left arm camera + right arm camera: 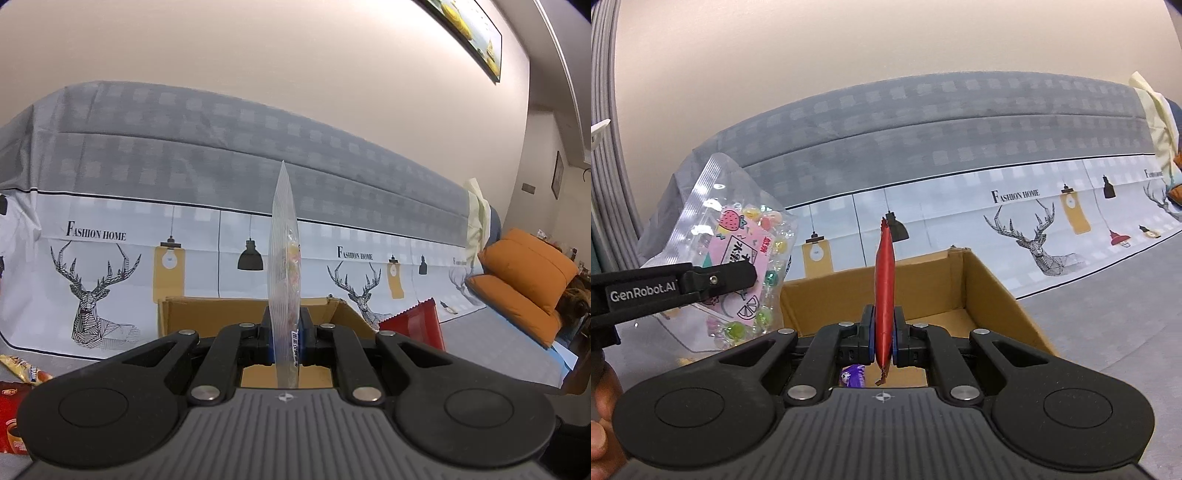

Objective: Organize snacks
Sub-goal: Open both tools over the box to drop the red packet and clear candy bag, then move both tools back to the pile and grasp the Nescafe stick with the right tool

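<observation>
Right wrist view: right tool pinches edge-on red packet, left tool clamps candy bag, box contents mostly hidden

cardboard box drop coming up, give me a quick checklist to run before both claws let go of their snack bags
1. Left claw grips the clear candy bag: ok, shut on it, bag stands upright.
2. Right claw grips the red packet: ok, shut on it.
3. Cardboard box open: ok, flaps up, interior visible.
4. Room in the box: ok so far, only a purple packet shows near its front.
5. Red packet over the opening: cannot tell, the box lies just ahead of the claw.
6. Candy bag over the opening: cannot tell; in the right wrist view it hangs at the box's left edge.
</observation>
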Demonstrator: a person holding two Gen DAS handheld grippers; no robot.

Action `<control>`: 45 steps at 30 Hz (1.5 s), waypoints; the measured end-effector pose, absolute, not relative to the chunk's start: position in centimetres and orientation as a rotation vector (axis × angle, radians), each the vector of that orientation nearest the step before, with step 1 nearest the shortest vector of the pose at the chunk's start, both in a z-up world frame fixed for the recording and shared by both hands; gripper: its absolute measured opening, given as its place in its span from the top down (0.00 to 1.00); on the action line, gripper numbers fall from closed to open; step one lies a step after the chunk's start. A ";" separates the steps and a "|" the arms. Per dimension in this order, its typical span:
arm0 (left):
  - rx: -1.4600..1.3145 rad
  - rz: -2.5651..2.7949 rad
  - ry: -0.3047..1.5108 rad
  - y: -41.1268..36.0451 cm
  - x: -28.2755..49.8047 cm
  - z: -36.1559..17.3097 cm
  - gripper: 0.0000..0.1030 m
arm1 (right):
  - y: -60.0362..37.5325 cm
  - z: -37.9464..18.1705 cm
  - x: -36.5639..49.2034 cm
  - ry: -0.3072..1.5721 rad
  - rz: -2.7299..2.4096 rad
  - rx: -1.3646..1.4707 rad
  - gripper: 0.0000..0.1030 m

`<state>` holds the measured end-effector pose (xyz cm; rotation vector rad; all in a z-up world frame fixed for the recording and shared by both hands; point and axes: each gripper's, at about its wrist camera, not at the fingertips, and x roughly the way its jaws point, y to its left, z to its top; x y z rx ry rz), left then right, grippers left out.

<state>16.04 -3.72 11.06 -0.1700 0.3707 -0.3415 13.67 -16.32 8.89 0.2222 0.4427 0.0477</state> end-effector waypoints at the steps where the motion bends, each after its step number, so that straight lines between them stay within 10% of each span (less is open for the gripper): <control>1: -0.165 -0.343 0.369 -3.9 16.1 11.0 0.89 | -16.4 8.9 13.6 0.441 0.045 0.222 0.92; 20: -0.138 -0.361 0.370 -5.5 17.0 10.6 0.88 | -17.4 8.9 13.2 0.423 -0.006 0.207 0.91; 23: -0.159 -0.418 0.397 -5.6 17.5 10.6 0.64 | -17.4 8.8 13.2 0.422 -0.026 0.205 0.89; 24: -0.158 -0.415 0.384 -5.7 17.3 10.6 0.55 | -17.4 8.7 13.3 0.427 -0.033 0.203 0.85; 26: -0.154 -0.404 0.373 -5.5 17.2 10.7 0.55 | -17.5 8.5 13.3 0.427 -0.067 0.202 0.44; 28: -0.177 -0.393 0.380 -5.0 17.3 10.6 0.55 | -17.5 8.5 13.2 0.406 -0.108 0.202 0.34; 45: -0.052 -0.217 0.298 4.6 13.9 12.2 0.52 | -9.7 8.6 13.0 0.316 0.029 0.092 0.34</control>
